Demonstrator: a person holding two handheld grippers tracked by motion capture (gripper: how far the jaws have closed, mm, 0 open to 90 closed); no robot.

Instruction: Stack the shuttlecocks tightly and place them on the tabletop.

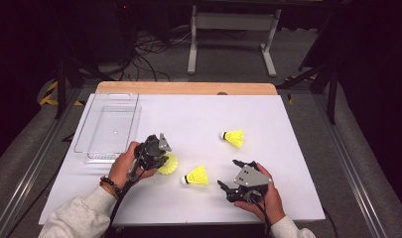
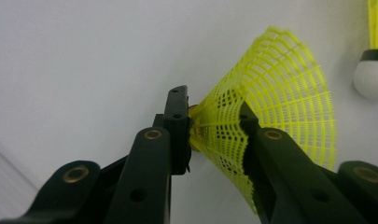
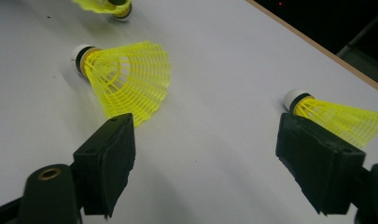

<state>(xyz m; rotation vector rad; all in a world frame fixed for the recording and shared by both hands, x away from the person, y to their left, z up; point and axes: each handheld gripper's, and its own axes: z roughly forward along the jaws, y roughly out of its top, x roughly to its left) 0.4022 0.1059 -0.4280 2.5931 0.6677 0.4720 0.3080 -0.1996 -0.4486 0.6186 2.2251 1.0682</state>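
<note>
Three yellow shuttlecocks with white cork tips are on the white table. My left gripper is shut on the mesh skirt of one shuttlecock, low over the table's left middle. A second shuttlecock lies on its side just right of it, cork pointing left. The third shuttlecock lies farther back on the right. My right gripper rests near the front edge, open, with nothing between its jaws; the second shuttlecock lies just beyond its left jaw.
A clear plastic bin stands empty at the table's back left. The wooden edge of the table runs along the far side. Cables and a metal stand are on the floor beyond.
</note>
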